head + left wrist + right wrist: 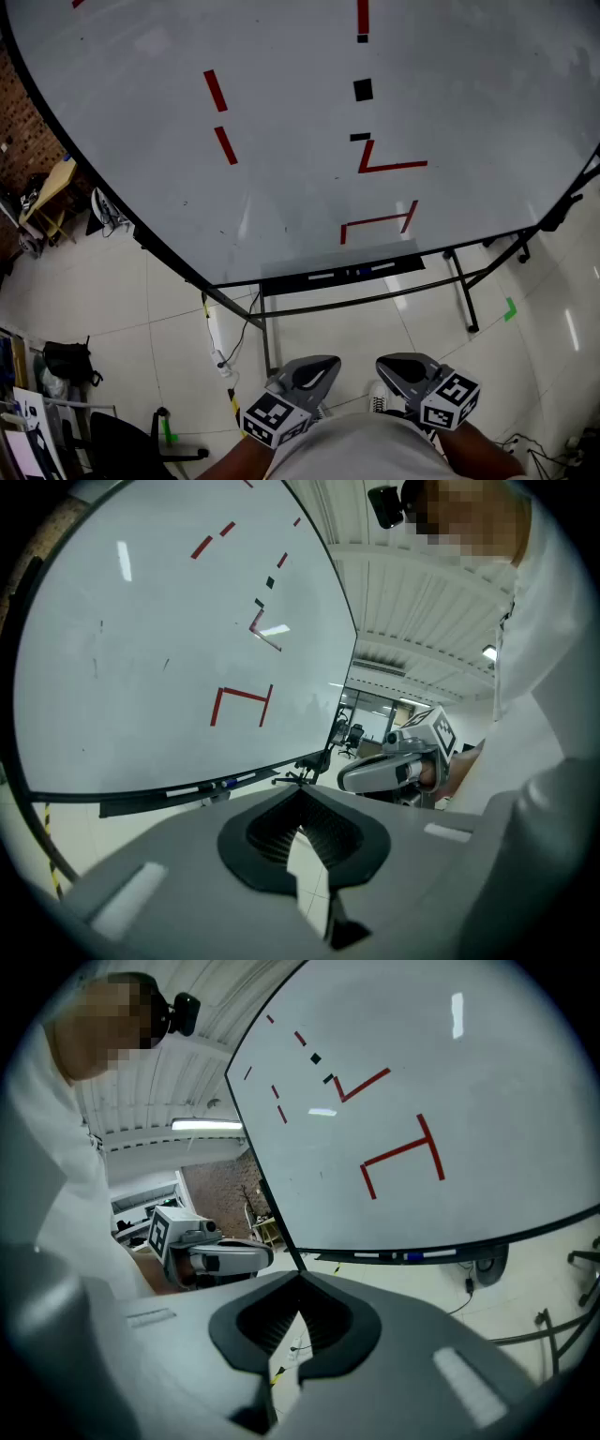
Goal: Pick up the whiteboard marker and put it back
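Two empty grippers, left gripper (323, 367) and right gripper (386, 366), jaws closed, well apart from the whiteboard marker (366, 271) lying on the tray (281, 282).

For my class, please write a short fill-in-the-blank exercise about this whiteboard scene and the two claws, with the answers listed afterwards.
1. The bracket-shaped lines low on the whiteboard are ___ in colour.
2. In the tray below the board, one marker has a ___ section.
3. The left claw and the right claw are both shut and hold ___.

Missing words: red; blue; nothing.
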The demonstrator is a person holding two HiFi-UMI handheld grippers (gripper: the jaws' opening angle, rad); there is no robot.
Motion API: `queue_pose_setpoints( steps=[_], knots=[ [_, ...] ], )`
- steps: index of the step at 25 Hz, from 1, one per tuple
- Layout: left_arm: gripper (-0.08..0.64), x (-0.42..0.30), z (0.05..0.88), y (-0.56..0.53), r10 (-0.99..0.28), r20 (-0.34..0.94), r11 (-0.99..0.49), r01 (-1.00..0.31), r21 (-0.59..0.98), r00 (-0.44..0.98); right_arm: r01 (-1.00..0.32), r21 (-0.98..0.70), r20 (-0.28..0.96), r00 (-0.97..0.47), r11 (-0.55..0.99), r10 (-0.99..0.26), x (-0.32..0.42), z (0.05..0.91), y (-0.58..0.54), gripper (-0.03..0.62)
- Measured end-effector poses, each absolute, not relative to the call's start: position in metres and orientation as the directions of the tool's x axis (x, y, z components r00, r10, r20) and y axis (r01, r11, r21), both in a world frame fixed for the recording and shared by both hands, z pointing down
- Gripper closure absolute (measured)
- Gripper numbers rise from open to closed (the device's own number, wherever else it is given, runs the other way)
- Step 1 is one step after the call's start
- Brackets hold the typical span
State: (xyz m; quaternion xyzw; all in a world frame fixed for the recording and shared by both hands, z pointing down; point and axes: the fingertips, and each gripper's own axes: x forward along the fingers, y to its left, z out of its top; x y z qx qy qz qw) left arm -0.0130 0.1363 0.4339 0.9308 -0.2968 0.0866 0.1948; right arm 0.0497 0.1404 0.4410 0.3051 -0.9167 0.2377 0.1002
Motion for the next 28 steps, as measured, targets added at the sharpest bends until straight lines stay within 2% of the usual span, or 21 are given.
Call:
queue_pose_setpoints(
  steps=[13,20,24,28],
  knots=[
    [0.543,-0.062,0.444,0.133,-0.461,0.274,-0.776,-0.534,0.335,0.844,-0.660,-0.315,0.372,-0.747,0.682,-0.551,-0.004,0.445,0.144,0.591],
    [0.543,-0.057,0.448,0.111,-0.444,0.269,-0.780,-0.516,0.354,0.855,-0.687,-0.310,0.390,-0.722,0.657,-0.571,0.008,0.446,0.122,0.591],
    [0.543,-0.048,0.452,0.088,-0.465,0.281,-0.769,-0.541,0.341,0.839,-0.672,-0.312,0.373,-0.737,0.672,-0.564,0.020,0.446,0.090,0.591],
    [0.543,-0.041,0.453,0.056,-0.533,0.296,-0.716,-0.609,0.341,0.793,-0.613,-0.301,0.363,-0.782,0.731,-0.507,0.029,0.444,0.054,0.591]
  ],
)
